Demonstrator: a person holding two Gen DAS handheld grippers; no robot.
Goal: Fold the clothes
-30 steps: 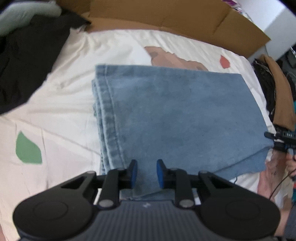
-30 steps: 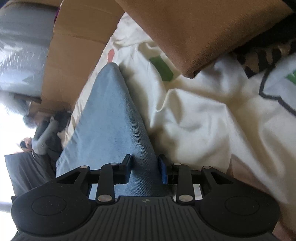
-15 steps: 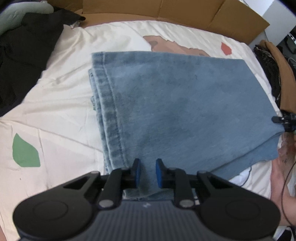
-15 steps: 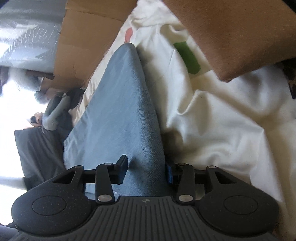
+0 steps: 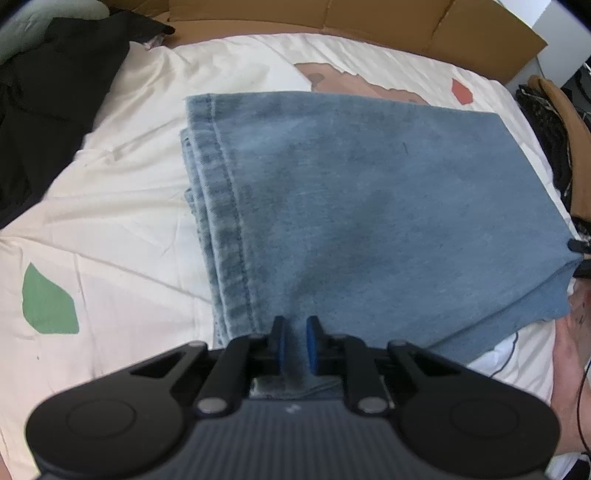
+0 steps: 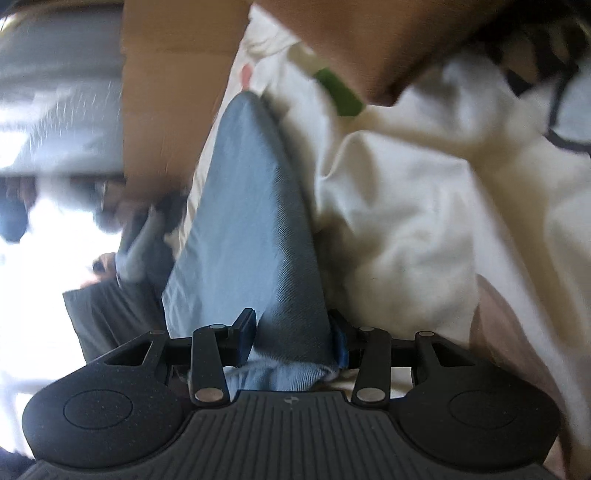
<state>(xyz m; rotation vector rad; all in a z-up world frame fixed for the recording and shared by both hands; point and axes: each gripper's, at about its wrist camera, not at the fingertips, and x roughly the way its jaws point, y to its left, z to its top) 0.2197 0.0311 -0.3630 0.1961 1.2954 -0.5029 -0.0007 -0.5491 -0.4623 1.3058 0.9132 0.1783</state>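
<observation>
Folded blue jeans [image 5: 369, 206] lie flat on a cream bed sheet [image 5: 110, 221], hems stacked along their left side. My left gripper [image 5: 295, 341] points steeply down at the near edge. Its jaws are closing, and a ridge of denim is pinched between the blue pads. At the jeans' right corner the tip of my right gripper [image 5: 580, 258] shows. In the right wrist view, which is blurred, the jeans [image 6: 255, 206] run away from my right gripper [image 6: 293, 336]. A thick denim fold fills the gap from pad to pad.
Black clothing [image 5: 48, 103] is heaped at the far left and brown cardboard [image 5: 406, 18] lines the bed's far side. A brown garment [image 5: 569, 122] over dark patterned cloth lies at the right and fills the top of the right wrist view [image 6: 369, 37]. A person's hand [image 5: 569, 350] rests at the lower right.
The left gripper has sunk closer to the jeans and its jaws have narrowed onto the denim. The right gripper's jaws have widened around a thicker fold, and its view has swung and blurred.
</observation>
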